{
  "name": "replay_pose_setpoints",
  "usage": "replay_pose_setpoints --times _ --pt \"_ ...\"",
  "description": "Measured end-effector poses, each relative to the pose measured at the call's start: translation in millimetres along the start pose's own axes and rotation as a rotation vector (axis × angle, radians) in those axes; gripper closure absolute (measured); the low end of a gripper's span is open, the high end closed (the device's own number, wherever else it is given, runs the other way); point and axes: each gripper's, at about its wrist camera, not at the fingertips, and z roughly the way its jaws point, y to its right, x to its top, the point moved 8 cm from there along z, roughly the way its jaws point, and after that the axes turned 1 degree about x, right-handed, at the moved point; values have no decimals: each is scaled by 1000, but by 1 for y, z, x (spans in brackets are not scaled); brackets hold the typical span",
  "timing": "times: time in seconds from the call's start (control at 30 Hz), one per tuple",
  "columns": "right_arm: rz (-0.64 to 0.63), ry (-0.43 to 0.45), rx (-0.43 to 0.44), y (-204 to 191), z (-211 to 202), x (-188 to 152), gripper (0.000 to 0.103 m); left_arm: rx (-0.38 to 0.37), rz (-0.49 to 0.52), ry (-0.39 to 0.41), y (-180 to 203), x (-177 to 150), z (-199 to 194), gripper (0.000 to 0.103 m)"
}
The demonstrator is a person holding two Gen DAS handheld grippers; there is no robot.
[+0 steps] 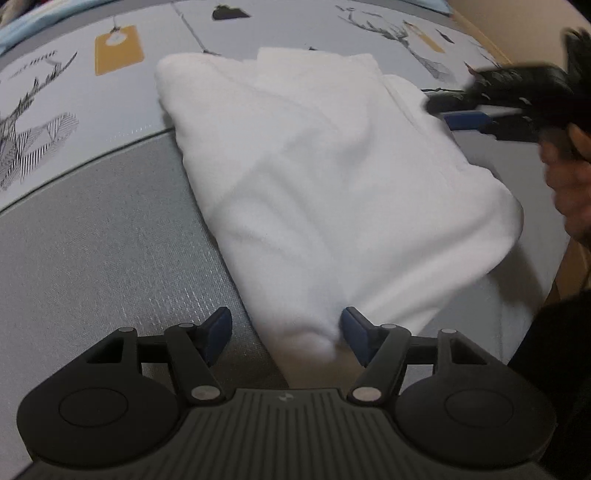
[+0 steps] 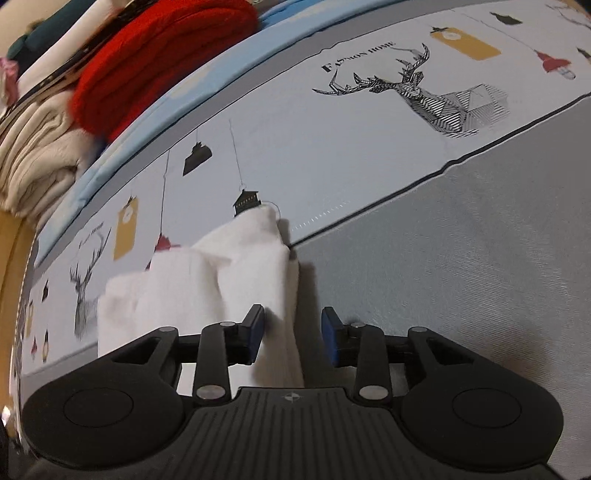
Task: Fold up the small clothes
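Note:
A white garment [image 1: 317, 177] lies folded on the bed cover, running from the far middle toward my left gripper [image 1: 286, 334]. That gripper is open, its blue pads wide apart, with the garment's near corner lying between them. The right gripper [image 1: 454, 110] shows blurred at the garment's far right edge. In the right wrist view the right gripper [image 2: 293, 334] is open, and an edge of the white garment [image 2: 207, 280] lies between its pads and to their left.
The bed cover [image 2: 461, 277] is grey with a pale band printed with deer heads and tags. A pile of folded clothes, red [image 2: 155, 59] and beige, sits at the far left. A wooden bed edge [image 1: 476, 29] runs at the far right.

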Motion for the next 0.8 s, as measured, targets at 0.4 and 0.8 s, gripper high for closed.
replay_pose_setpoints --times 0.4,0.8 --pt "-26 153 -82 -8 0 18 95 -88 -70 35 -14 9 -14 31" --pt "-105 28 11 -8 -15 -5 53 -181 -403 201 -61 45 -30 31"
